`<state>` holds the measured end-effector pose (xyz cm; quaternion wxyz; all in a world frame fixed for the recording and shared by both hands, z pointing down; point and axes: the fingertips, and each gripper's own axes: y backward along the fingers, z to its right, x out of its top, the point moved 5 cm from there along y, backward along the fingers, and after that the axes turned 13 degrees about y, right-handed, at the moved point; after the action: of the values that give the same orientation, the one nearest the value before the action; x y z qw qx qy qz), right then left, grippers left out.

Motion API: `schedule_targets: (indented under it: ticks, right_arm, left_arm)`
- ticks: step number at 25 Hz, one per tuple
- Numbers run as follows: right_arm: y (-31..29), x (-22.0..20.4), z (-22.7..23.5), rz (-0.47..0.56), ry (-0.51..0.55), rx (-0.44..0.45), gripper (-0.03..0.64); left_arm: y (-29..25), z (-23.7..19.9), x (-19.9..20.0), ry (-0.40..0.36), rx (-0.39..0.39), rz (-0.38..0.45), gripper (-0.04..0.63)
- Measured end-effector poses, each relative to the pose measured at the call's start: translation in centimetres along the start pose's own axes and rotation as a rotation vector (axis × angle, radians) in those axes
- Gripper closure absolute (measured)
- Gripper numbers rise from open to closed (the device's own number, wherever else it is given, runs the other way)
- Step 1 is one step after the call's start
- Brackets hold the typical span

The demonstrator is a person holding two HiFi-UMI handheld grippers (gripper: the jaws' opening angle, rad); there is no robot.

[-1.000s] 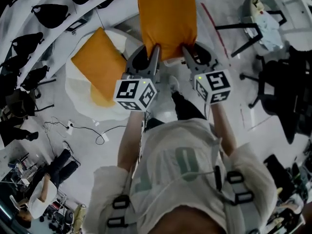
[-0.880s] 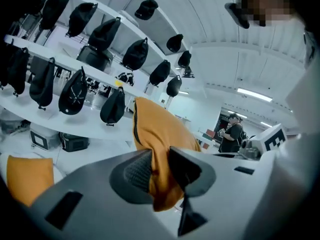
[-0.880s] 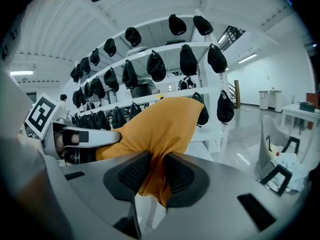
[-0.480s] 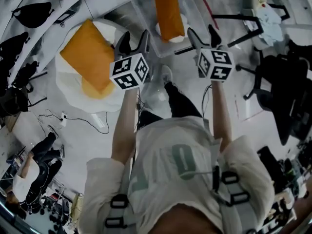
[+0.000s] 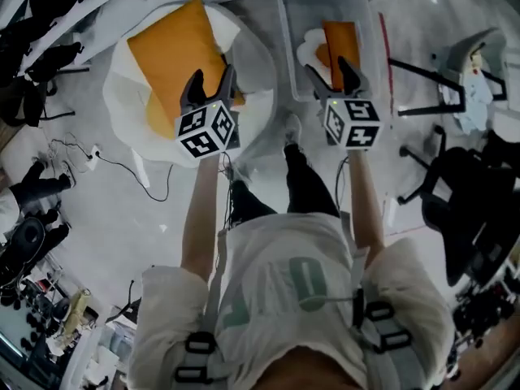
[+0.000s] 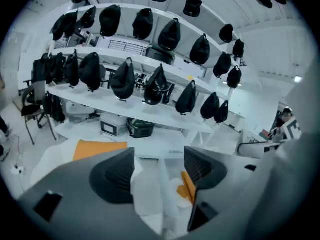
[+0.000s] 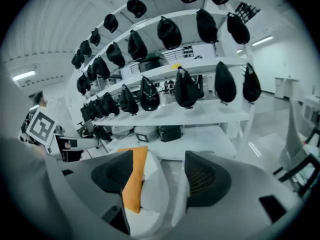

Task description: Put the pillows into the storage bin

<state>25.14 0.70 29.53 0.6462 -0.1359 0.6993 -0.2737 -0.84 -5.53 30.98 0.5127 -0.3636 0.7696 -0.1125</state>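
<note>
Left gripper [image 5: 211, 75] and right gripper [image 5: 327, 67], jaws just opened, hold nothing; orange pillow [image 5: 341, 39] lies in storage bin [image 5: 286, 31] beyond the right.

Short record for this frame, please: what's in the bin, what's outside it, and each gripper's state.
in bin: orange pillow and white pillow inside storage bin
outside bin: second orange pillow atop white pile, left of it
left gripper: jaws just been opening, nothing between them
right gripper: jaws just been opening, nothing between them
</note>
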Motion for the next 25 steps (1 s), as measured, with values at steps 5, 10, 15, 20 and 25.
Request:
schedule_targets:
  ticks: [5, 10, 15, 20, 25]
  right_arm:
    - [-12.3, -1.7, -11.4, -0.042, -0.033, 0.308, 0.322]
    - [-25.9, -11.9, -19.5, -0.24, -0.135, 0.48, 0.322]
    - [-33.8, -21.8, -23.9, -0.407, -0.179, 0.484, 0.322]
    - [-34.6, -26.3, -25.8, -0.438, -0.117, 0.451, 0.322]
    - [-35.8, -28.4, -27.9, -0.473, -0.018, 0.437, 0.322]
  left_arm:
    - [-0.3, -17.4, -2.3, 0.074, 0.193, 0.004, 0.301]
    - [-3.3, -34.6, -11.6, 0.223, 0.381, -0.112, 0.301]
    - [-4.1, -45.3, -20.9, 0.349, 0.46, -0.204, 0.301]
    - [-4.9, -48.9, -26.3, 0.486, 0.487, -0.185, 0.3]
    - [-6.7, -50.6, -27.4, 0.463, 0.451, -0.195, 0.301]
